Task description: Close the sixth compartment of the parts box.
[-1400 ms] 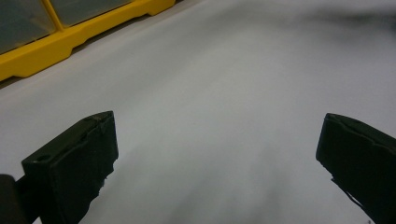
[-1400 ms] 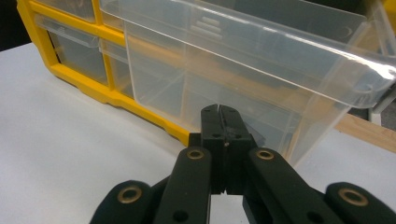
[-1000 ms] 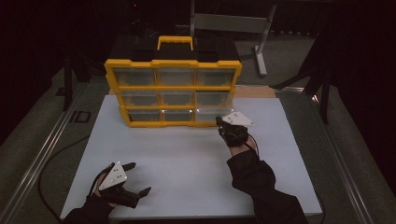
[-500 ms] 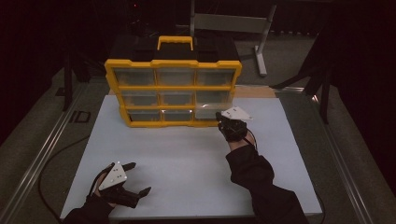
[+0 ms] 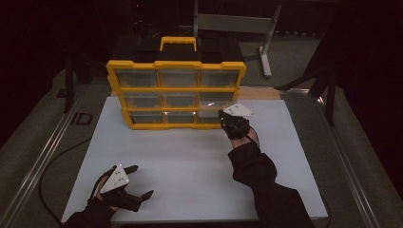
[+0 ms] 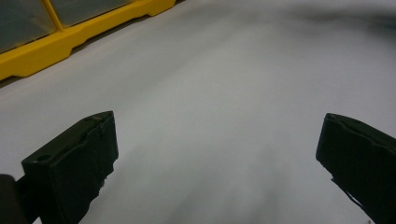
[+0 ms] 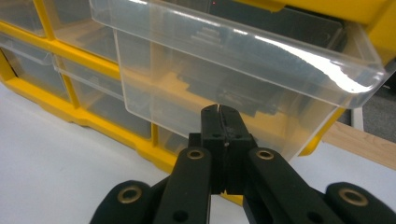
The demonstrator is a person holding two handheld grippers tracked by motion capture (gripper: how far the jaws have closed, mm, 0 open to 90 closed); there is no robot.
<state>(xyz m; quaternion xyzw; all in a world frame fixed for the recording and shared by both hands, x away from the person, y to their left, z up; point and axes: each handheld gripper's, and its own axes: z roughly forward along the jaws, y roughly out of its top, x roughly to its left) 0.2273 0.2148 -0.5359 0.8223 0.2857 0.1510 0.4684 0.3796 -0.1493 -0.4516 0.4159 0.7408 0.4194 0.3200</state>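
- Right gripper [image 7: 219,109]: jaws pressed together, nothing between the pads; the closed tips sit at the front face of a clear drawer [image 7: 224,70] that is pulled partway out of its slot.
- In the high view the right gripper [image 5: 227,118] stands at the organizer's lower-right corner, at about 1 o'clock from the table's centre.
- The drawer [image 5: 215,111] juts from the right column of the yellow organizer [image 5: 176,90]; contact between tips and drawer front cannot be confirmed.
- Organizer: upright on the white table [image 5: 190,161], at 12 o'clock, three rows by three columns of clear drawers, yellow handle [image 5: 178,42] on top.
- Left gripper [image 5: 138,183]: jaws wide apart, empty, resting low over the table at about 7 o'clock, well apart from the organizer.
- Left gripper view: bare table surface [image 6: 224,116] between the jaws; the organizer's yellow base [image 6: 70,42] lies at 11 o'clock.
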